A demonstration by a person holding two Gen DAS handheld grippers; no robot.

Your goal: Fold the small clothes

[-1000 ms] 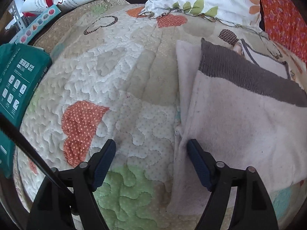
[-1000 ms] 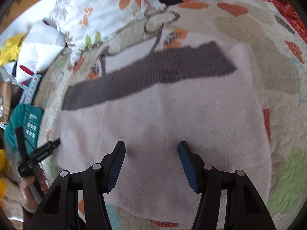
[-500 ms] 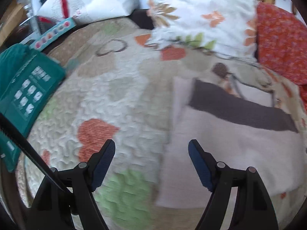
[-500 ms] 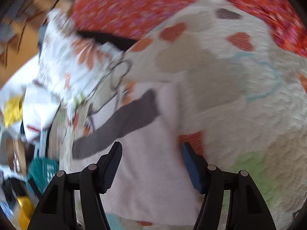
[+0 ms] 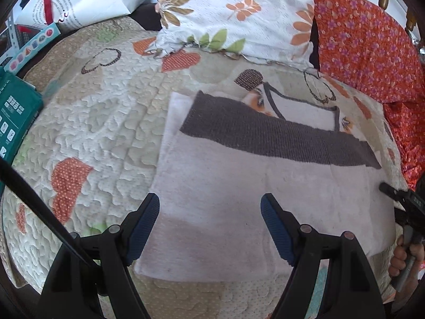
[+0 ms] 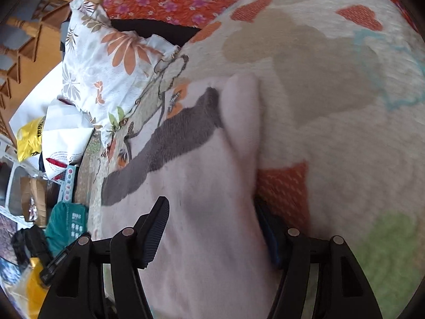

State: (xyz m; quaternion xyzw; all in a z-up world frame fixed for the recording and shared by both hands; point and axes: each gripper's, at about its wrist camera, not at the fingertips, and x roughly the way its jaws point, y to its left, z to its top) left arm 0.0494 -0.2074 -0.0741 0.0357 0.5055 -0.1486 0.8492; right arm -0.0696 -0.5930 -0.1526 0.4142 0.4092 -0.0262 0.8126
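One folded garment, two spread grippers

Pale garment point(image 5: 239, 186) lies on the quilt point(image 5: 101, 122), grey band point(image 5: 279, 135) running 10 to 4 o'clock. Left gripper point(image 5: 209, 226) hovers wide open, empty. Right gripper point(image 6: 215, 228) wide, straddling its edge. Floral pillow point(image 5: 233, 13) at 12, teal package point(image 5: 16, 117) at 9.

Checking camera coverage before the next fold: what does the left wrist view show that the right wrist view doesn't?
Only the left wrist view shows the right gripper at the garment's far edge and the person's hand holding it. Only the right wrist view shows the yellow bag. Both show the pink garment with its grey band, the quilt and floral pillow.
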